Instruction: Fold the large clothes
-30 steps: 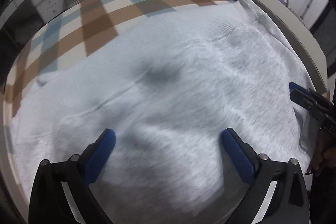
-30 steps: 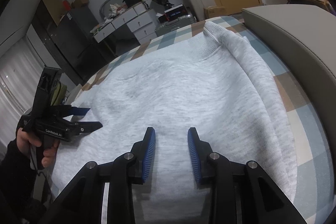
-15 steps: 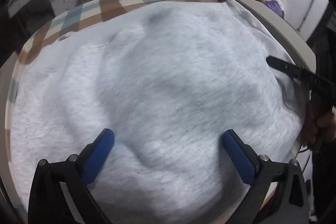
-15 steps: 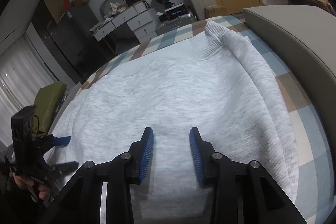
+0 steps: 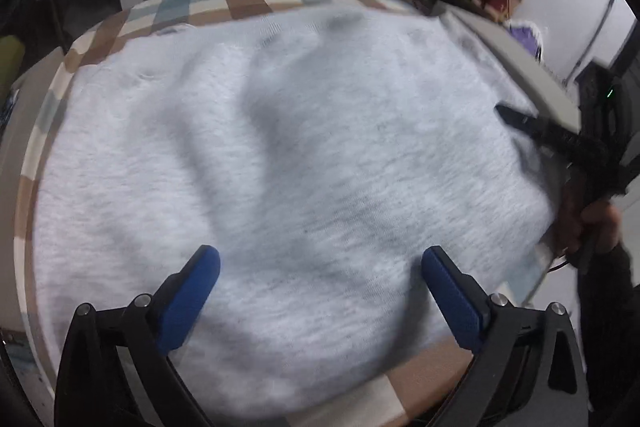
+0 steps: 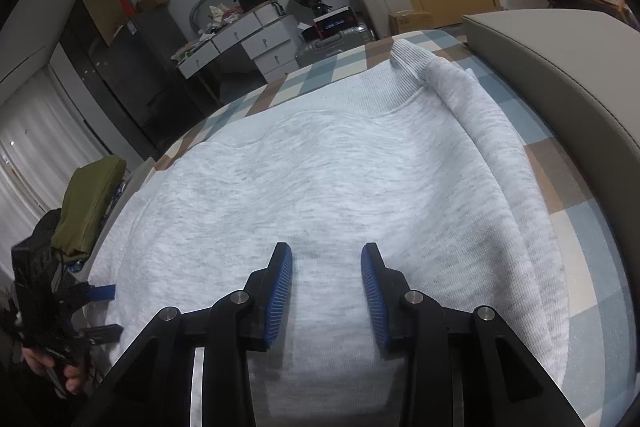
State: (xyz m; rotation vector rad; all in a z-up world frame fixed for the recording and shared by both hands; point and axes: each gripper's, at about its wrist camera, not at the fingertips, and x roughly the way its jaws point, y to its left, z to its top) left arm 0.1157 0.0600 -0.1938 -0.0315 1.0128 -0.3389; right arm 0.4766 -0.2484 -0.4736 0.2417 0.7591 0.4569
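Sweatshirt (image 6: pixel 320 179) flat on checked bed (image 6: pixel 592 227), beneath left claw (image 5: pixel 320 267) spread wide, right claw (image 6: pixel 326 267) parted, both empty

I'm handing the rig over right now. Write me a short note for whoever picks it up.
Left gripper: open wide, empty, over the sweatshirt.
Right gripper: open, empty, above the same sweatshirt.
The grey sweatshirt lies spread on the checked bed cover, one sleeve folded in along the side by the headboard.
Left: the other sleeve, then fold the body.
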